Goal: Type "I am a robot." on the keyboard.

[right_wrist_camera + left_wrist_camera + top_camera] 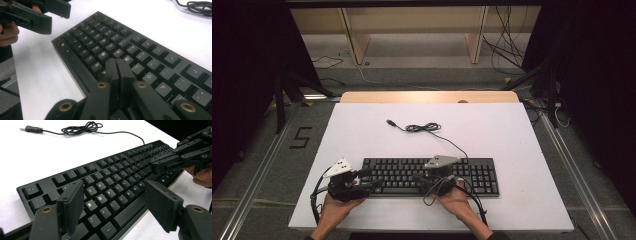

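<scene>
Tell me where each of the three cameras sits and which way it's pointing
High view: above the person's side, facing forward and down on the table; forearms, both hands show.
Left gripper view: rides the left gripper, looking over open jaws across the keyboard.
Right gripper view: rides the right gripper, jaws shut, above the keys.
Shared: both gripper views show the keyboard, its coiled cable and the opposite gripper.

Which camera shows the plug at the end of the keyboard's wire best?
The left gripper view: the plug lies close and sharp on the white table, beside the wire's coiled bundle. The high view shows the plug too, but tiny. The right gripper view catches part of the bundle.
</scene>
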`<state>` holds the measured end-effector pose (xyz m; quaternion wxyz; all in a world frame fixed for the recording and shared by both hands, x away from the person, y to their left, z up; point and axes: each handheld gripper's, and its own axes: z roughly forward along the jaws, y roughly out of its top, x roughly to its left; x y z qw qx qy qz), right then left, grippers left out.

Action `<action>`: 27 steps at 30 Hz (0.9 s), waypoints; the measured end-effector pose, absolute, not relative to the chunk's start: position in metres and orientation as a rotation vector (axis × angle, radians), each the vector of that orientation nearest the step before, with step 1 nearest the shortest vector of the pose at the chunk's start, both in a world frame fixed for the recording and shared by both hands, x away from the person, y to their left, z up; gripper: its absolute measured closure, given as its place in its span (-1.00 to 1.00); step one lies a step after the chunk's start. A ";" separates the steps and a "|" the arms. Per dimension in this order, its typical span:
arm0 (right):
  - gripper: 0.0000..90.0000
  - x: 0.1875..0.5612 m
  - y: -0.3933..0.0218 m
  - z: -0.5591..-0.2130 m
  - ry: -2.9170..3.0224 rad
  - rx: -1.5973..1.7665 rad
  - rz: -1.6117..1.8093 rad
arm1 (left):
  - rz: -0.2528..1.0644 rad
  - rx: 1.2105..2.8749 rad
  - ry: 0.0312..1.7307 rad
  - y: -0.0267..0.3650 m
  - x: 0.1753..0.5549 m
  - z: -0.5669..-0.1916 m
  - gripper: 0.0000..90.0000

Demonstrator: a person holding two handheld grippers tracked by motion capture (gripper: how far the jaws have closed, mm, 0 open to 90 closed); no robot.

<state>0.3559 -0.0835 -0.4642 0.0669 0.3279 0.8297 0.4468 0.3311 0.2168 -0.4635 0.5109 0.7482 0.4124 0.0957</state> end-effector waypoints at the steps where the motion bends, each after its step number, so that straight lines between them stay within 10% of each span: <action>1: 1.00 0.356 -0.083 -0.465 2.505 0.987 1.345 | 0.230 1.800 0.993 0.217 0.331 -0.463 -0.30; 27: 1.00 0.361 -0.067 -0.480 2.556 0.999 1.228 | 0.240 1.783 0.963 0.216 0.330 -0.462 -0.41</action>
